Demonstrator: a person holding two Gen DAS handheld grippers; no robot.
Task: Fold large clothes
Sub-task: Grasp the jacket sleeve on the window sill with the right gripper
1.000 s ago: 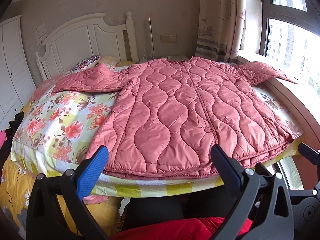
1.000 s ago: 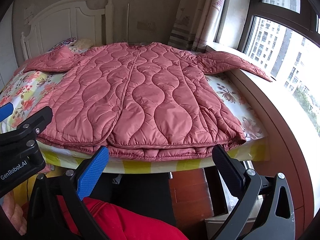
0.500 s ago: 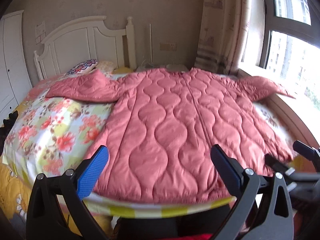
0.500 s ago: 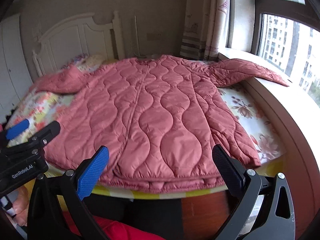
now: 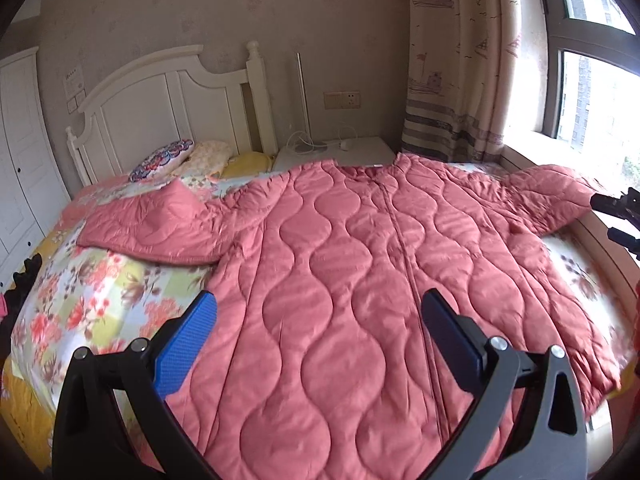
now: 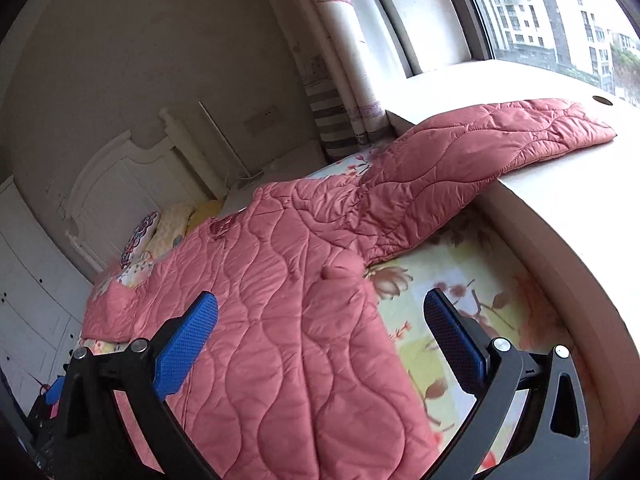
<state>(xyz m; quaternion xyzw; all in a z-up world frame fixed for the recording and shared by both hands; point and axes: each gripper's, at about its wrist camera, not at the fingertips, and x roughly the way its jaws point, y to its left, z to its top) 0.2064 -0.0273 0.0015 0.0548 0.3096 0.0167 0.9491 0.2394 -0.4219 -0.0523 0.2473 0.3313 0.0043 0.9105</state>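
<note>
Two sets of jaws, both spread wide with nothing between them, and that's where you stand right now: your left gripper (image 5: 318, 312) hangs over the lower front of the quilted pink coat (image 5: 360, 280), blue pads either side of the centre zip line, while your right gripper (image 6: 320, 312) is tilted and aimed along the coat's right flank, one pad over the padded body, the other over the bare floral bedsheet (image 6: 460, 280). The coat lies flat and face-up across the bed, collar toward the white headboard (image 5: 160, 92), hem at the near edge. Its left sleeve (image 5: 152, 232) stretches out over the sheet toward the pillows (image 5: 180, 156); its right sleeve (image 6: 500, 140) climbs off the mattress and drapes onto the window ledge (image 6: 560, 208). Judging by the puffy stitching, this will handle soft and springy, light for its bulk, with a smooth shell that could slide in the pads, so I'd say pinch a stitched seam or cuff edge rather than a fat panel. That ledge sleeve looks like the natural first hold for your right side, near the cuff. Your left is level and square to the bed; your right is rolled noticeably, pointing toward the window corner.
</note>
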